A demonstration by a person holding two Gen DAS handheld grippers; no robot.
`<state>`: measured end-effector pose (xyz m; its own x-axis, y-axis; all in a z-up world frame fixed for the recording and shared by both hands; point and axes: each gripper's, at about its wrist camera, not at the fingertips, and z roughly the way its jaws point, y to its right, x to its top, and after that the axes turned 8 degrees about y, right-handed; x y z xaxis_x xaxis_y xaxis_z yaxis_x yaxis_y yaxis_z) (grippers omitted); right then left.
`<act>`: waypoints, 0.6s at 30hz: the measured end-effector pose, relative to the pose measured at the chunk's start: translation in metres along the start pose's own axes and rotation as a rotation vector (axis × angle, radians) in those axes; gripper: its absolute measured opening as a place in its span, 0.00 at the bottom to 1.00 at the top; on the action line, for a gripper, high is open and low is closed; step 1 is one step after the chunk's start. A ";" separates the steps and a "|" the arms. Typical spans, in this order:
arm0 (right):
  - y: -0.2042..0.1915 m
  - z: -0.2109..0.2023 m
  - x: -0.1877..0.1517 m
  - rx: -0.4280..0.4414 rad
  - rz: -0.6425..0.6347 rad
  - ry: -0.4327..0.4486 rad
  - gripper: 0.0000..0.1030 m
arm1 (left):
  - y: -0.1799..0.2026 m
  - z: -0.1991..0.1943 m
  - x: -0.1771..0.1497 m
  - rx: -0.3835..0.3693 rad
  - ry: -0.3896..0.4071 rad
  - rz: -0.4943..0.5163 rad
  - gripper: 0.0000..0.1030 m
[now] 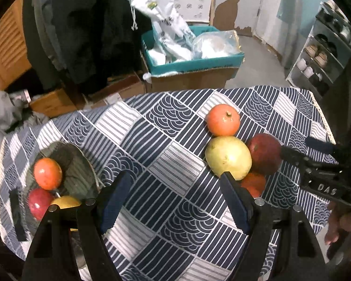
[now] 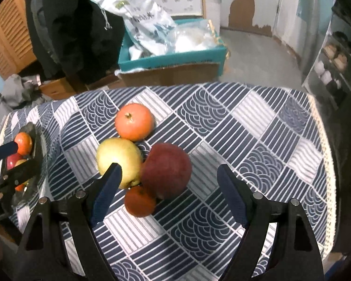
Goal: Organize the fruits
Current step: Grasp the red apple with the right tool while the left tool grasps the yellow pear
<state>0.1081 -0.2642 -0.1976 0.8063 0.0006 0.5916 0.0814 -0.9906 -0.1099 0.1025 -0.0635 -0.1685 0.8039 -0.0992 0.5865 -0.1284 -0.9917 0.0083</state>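
Left gripper [image 1: 175, 182]: jaws spread, nothing between the pads, only tablecloth [image 1: 152, 140] showing in the gap. Right gripper [image 2: 169, 175]: jaws spread likewise, hovering over the fruit cluster without pinching any of it; it also shows at the right edge of the left wrist view.

Landmark: yellow-green fruit [image 2: 119, 161], lying on the cloth.
- Dark red fruit [image 2: 167, 171] touches it on the right, seen between the right gripper's fingers.
- Large orange fruit [image 2: 134, 121] sits just behind it, touching or nearly so.
- Small orange fruit [image 2: 139, 201] lies just in front of it, tucked under the red one's near side.
- Glass bowl [image 1: 81, 164] stands well to its left, near the table's left edge. It holds an orange fruit [image 1: 47, 173], a red fruit [image 1: 39, 202] and a yellow fruit [image 1: 66, 202], the last partly hidden behind the left gripper's body.
- Teal box [image 1: 191, 63] with white bags sits on the floor beyond the table, far behind the landmark.
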 end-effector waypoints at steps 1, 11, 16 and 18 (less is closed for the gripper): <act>0.001 0.004 -0.001 -0.001 0.001 -0.010 0.81 | -0.001 0.004 0.000 -0.004 -0.006 -0.015 0.77; 0.006 0.042 -0.011 0.009 0.027 -0.091 0.80 | 0.001 0.031 -0.001 0.000 -0.030 -0.033 0.77; 0.011 0.055 -0.015 0.041 0.071 -0.119 0.80 | 0.005 0.042 0.000 0.001 -0.043 -0.023 0.77; 0.012 0.058 -0.016 0.052 0.087 -0.125 0.81 | 0.006 0.044 0.000 -0.003 -0.045 -0.024 0.77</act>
<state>0.1306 -0.2686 -0.2548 0.8782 -0.0644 0.4740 0.0360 -0.9792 -0.1998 0.1275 -0.0733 -0.2038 0.8322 -0.0789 0.5488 -0.1103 -0.9936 0.0243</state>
